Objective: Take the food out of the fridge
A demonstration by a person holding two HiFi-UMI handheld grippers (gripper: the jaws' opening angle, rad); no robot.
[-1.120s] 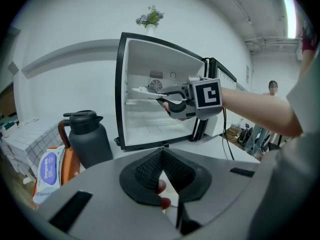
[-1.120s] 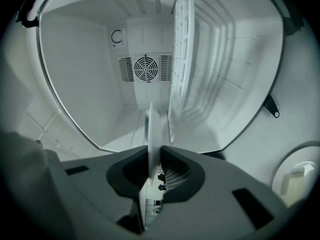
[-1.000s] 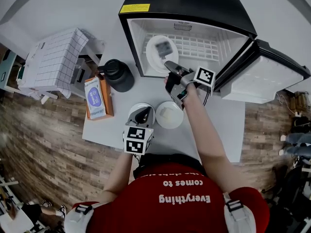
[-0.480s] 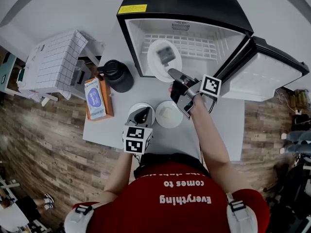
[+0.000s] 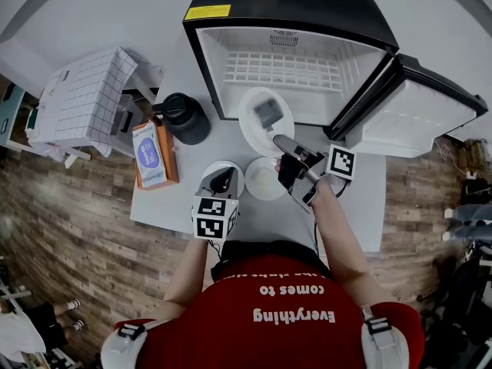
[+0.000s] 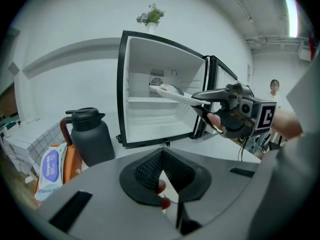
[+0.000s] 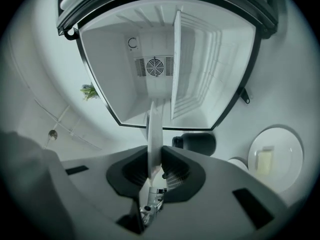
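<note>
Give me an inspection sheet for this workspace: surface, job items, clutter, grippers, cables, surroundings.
surface: white table, no spills seen.
job's things: fridge with its door open; plate with food held in front of it; pale-food plate and small plate on the table.
clutter: black jug; wipes pack.
grippers: right gripper jaws clamped on the held plate's rim; left gripper jaws together, above the small plate.
cables: dark lead under the right gripper.
surroundings: wood floor; checked box.

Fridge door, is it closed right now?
No, the fridge door is swung wide open, so the white inside of the fridge shows.
</note>
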